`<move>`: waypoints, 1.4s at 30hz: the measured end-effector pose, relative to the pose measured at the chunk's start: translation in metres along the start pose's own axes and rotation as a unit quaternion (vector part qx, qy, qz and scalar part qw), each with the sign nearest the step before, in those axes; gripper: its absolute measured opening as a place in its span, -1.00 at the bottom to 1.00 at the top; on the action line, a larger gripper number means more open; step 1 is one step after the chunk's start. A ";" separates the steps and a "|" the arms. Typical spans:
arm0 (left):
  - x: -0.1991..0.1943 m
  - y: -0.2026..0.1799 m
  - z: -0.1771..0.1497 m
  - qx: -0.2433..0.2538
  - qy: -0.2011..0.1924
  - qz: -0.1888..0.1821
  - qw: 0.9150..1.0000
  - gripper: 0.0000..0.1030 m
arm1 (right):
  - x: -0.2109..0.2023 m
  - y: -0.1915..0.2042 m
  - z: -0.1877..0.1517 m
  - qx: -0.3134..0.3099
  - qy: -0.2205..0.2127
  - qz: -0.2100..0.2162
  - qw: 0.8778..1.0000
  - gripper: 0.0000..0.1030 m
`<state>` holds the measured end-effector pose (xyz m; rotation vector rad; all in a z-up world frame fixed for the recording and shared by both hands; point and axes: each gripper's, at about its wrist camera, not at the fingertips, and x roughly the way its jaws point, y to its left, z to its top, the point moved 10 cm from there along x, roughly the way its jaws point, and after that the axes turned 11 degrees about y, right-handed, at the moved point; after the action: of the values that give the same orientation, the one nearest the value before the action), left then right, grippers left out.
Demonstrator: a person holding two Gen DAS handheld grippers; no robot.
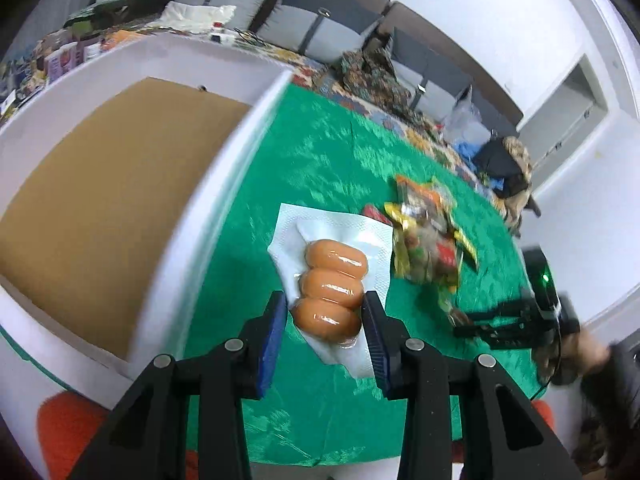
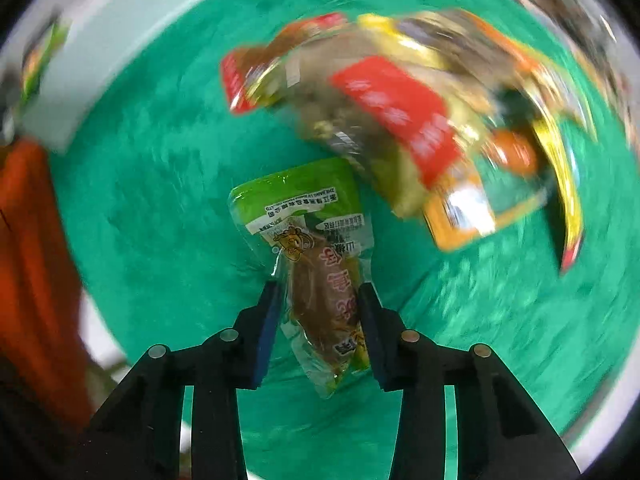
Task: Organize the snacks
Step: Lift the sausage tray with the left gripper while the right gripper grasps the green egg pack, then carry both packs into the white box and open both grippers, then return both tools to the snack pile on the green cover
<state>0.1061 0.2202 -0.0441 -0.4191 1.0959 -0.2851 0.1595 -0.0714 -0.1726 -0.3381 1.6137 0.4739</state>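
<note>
In the left wrist view, the left claw (image 1: 324,312) is clenched on a clear vacuum pack of three sausages (image 1: 332,290), its blue pads (image 1: 276,328) pressing the lowest sausage from both sides. The pack sits at lower centre of the frame, lifted above the green cloth (image 1: 320,152) that covers the surface. To the left, filling much of that side, stands a white box (image 1: 224,168) with a brown cardboard floor (image 1: 108,200). Right of centre, a blurred heap of snack packets (image 1: 430,236) in red, yellow and orange lies on the cloth. At the right edge the right claw's black body with a green light is seen, held by a hand (image 1: 588,352), reaching toward the near end of the heap; its tips are too blurred to read there.

In the right wrist view, the right claw (image 2: 320,308) points down at the cloth (image 2: 160,200) and grasps a green-topped clear packet with a brown snack inside (image 2: 316,264). The packet runs from frame centre down between the pads (image 2: 268,320), which press its lower half. The pile of packets (image 2: 400,120) spreads across the upper right, heavily smeared by motion. An orange shape (image 2: 36,264) fills the left edge, and a pale box corner (image 2: 100,60) shows at upper left.
</note>
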 end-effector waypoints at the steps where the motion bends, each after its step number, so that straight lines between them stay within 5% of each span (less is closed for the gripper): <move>1: -0.008 0.007 0.008 -0.006 -0.008 0.001 1.000 -0.27 | -0.006 -0.007 0.001 0.023 -0.014 0.028 0.999 -0.22; 7: -0.047 0.070 0.050 -0.037 -0.049 0.058 0.996 -0.27 | -0.064 0.026 0.008 0.091 -0.115 0.216 0.965 -0.22; 12: -0.059 0.132 0.065 -0.062 -0.048 0.133 0.988 -0.26 | -0.130 0.133 0.078 0.051 -0.184 0.334 0.923 -0.21; 15: -0.058 0.164 0.062 -0.078 -0.033 0.175 0.981 -0.24 | -0.150 0.207 0.113 0.032 -0.206 0.358 0.910 -0.18; 16: -0.055 0.176 0.060 -0.085 -0.023 0.192 0.977 -0.18 | -0.154 0.224 0.128 0.033 -0.213 0.364 0.906 -0.15; 18: -0.048 0.192 0.054 -0.101 -0.005 0.214 0.972 0.38 | -0.154 0.254 0.157 0.039 -0.221 0.376 0.899 0.03; 21: -0.056 0.200 0.049 -0.109 -0.021 0.233 0.966 0.56 | -0.149 0.270 0.170 0.067 -0.220 0.382 0.895 0.22; 23: -0.060 0.195 0.047 -0.101 -0.038 0.243 0.964 0.56 | -0.145 0.261 0.164 0.068 -0.235 0.354 0.902 0.22; 26: -0.066 0.167 0.055 -0.071 -0.086 0.249 0.962 0.56 | -0.131 0.223 0.140 0.064 -0.266 0.257 0.927 0.24; 28: -0.062 0.142 0.066 -0.038 -0.109 0.226 0.967 0.57 | -0.116 0.178 0.113 0.071 -0.291 0.149 0.942 0.24; 30: -0.048 0.121 0.075 -0.013 -0.112 0.211 0.971 0.66 | -0.096 0.126 0.081 0.096 -0.308 0.055 0.945 0.24; 35: 0.006 0.104 0.083 0.014 -0.055 0.246 0.968 0.67 | -0.058 -0.018 -0.019 0.209 -0.307 -0.118 0.921 0.24; 38: 0.023 0.099 0.082 0.020 -0.039 0.262 0.964 0.68 | -0.045 -0.098 -0.080 0.294 -0.279 -0.172 0.898 0.24; 42: 0.025 0.088 0.076 0.031 -0.030 0.282 0.959 0.69 | -0.047 -0.159 -0.135 0.374 -0.263 -0.201 0.866 0.24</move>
<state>0.1867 0.3014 -0.0750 -0.0472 1.0978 0.1967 0.1241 -0.2791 -0.1343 0.0575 1.0356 -0.3741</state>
